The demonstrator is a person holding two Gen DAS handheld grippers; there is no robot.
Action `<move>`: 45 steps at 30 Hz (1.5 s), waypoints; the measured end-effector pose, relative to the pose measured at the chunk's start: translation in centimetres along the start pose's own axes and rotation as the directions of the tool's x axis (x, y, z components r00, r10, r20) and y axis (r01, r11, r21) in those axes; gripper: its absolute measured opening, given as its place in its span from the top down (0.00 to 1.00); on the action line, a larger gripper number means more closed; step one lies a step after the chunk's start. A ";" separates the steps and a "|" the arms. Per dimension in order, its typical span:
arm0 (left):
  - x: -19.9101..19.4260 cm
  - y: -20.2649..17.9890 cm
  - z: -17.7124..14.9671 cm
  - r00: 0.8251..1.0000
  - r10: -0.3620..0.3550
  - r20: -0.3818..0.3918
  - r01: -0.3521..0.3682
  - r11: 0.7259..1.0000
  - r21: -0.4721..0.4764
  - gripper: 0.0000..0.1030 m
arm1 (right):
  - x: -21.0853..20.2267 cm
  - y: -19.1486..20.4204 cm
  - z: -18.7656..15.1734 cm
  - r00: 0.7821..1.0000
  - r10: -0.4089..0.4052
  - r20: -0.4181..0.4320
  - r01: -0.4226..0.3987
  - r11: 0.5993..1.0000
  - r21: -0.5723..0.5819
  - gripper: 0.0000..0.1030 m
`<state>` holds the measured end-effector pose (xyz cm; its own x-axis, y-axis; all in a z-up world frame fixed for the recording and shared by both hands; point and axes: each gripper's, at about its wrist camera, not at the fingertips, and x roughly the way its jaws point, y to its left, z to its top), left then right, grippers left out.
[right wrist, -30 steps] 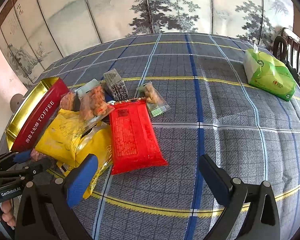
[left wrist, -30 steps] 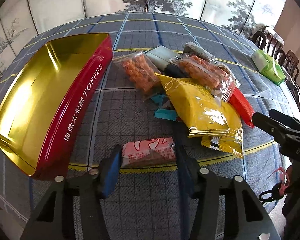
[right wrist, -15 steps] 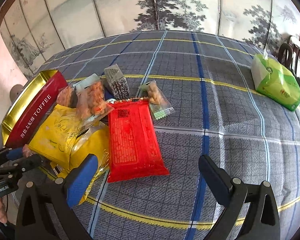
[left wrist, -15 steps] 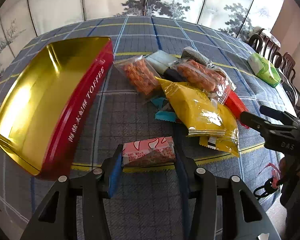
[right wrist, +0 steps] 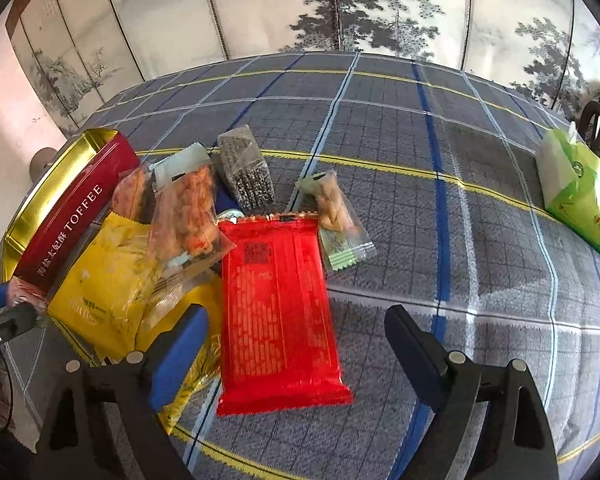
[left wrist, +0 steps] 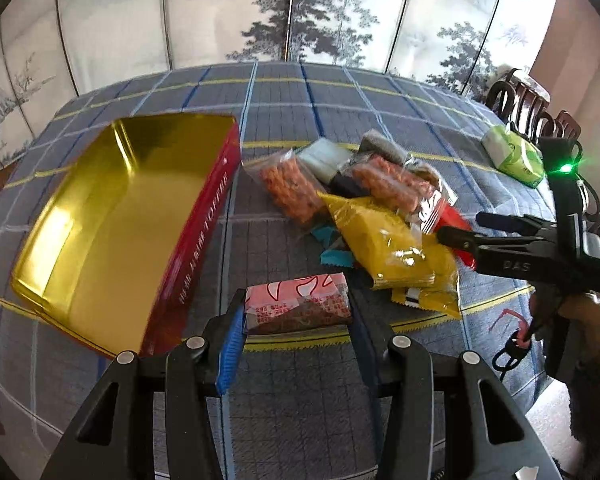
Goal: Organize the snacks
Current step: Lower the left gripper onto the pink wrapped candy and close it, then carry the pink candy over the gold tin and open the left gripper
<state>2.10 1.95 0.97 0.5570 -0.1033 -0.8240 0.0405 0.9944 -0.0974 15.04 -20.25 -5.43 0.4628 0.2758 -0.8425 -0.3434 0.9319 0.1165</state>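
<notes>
**Pink packet gripped, red packet between spread jaws**

The left tool (left wrist: 296, 316) is clenched on a pink snack packet (left wrist: 298, 306), one pad on each short end, just beside the red wall of the open toffee tin (left wrist: 100, 216). The tin sits on the plaid-covered tabletop (right wrist: 440, 128), its gold inside showing nothing in it. To the right of the tin lies the snack pile: two clear bags of orange snacks (left wrist: 290, 190), a yellow bag (left wrist: 384, 240) on top of another yellow one, and small teal wrappers (left wrist: 334, 256) poking out beneath.

The right tool (right wrist: 296, 344) stands released, its jaws having just been closing in a little, with the lower part of a flat red packet (right wrist: 276, 308) between them (neither pad presses on it). Beyond the red packet lie a clear packet of pale snacks (right wrist: 334, 220) and a dark speckled packet (right wrist: 246, 172). A green tissue pack (right wrist: 580, 196) sits well apart, near the far right edge.
</notes>
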 end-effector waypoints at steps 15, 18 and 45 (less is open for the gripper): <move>-1.2 8.1 3.1 0.992 0.112 0.048 -0.110 0.992 -0.056 0.57 | 0.5 0.0 0.8 1.000 0.009 -0.028 -0.009 1.000 0.017 0.48; -0.5 10.0 3.0 0.990 0.139 0.028 -0.137 0.988 -0.072 0.57 | 0.3 0.0 0.7 1.000 -0.003 -0.028 0.004 1.000 0.030 0.50; 3.1 16.1 1.4 0.980 0.178 -0.087 -0.184 0.980 -0.072 0.57 | 0.8 0.3 0.6 0.981 -0.176 -0.080 0.178 0.984 0.025 0.48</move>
<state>5.66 17.63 -2.34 0.4810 0.0738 -0.8736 -0.1230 0.9923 0.0161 15.75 -19.60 -5.78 0.4494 0.0881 -0.8890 -0.2346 0.9718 -0.0223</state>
